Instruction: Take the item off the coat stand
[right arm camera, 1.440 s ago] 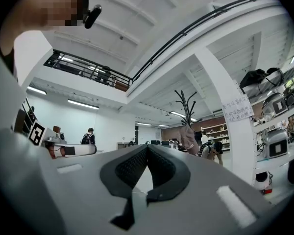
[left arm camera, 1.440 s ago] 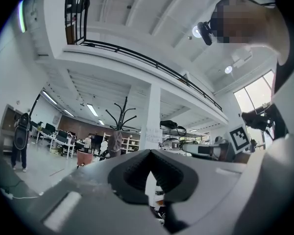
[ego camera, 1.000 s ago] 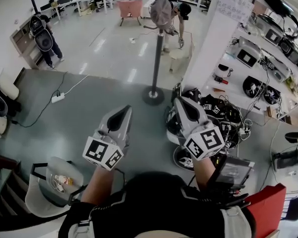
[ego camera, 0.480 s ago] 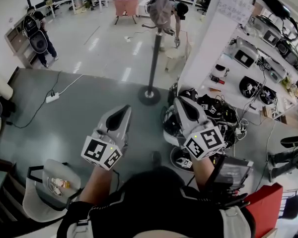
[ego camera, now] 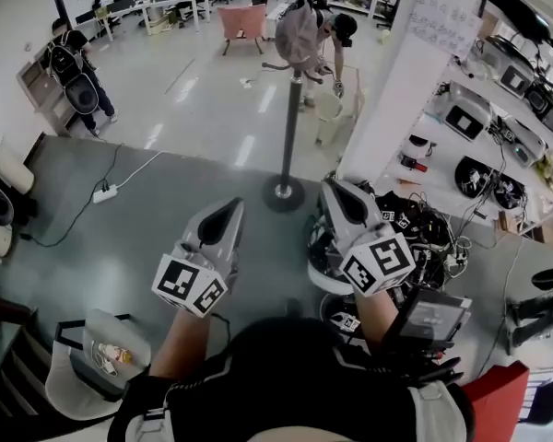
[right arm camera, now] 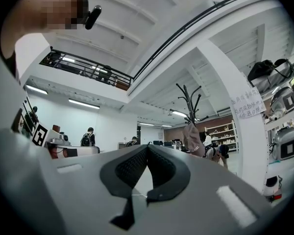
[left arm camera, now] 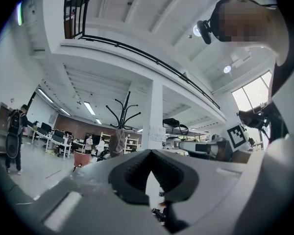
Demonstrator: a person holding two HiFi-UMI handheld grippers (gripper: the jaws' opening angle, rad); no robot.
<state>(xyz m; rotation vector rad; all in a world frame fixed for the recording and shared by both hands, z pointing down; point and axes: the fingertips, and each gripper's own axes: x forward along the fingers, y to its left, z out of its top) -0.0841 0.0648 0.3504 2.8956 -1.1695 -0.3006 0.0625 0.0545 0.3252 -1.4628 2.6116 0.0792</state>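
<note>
- The left gripper (ego camera: 228,210) has its grey jaws pressed together with nothing between them, and the right gripper (ego camera: 337,191) is closed and empty in the same way
- Both are held side by side near the person's body, pointing roughly level toward the far side
- The greyish-brown cap (ego camera: 298,30) hangs high on the black metal coat stand (ego camera: 289,127), far ahead and well apart from both grippers
- This looks like the approach. Get closer, spread one gripper's jaws before reaching, take the cap by its lower edge, and lift it up off the hook, not sideways, so the stand does not tip on its round base (ego camera: 284,192)
- The white paper sheet (ego camera: 433,17) on the white square pillar (ego camera: 387,90) to the right carries handwriting too small to read, and pale lettering on the cap's edge is also illegible
</note>
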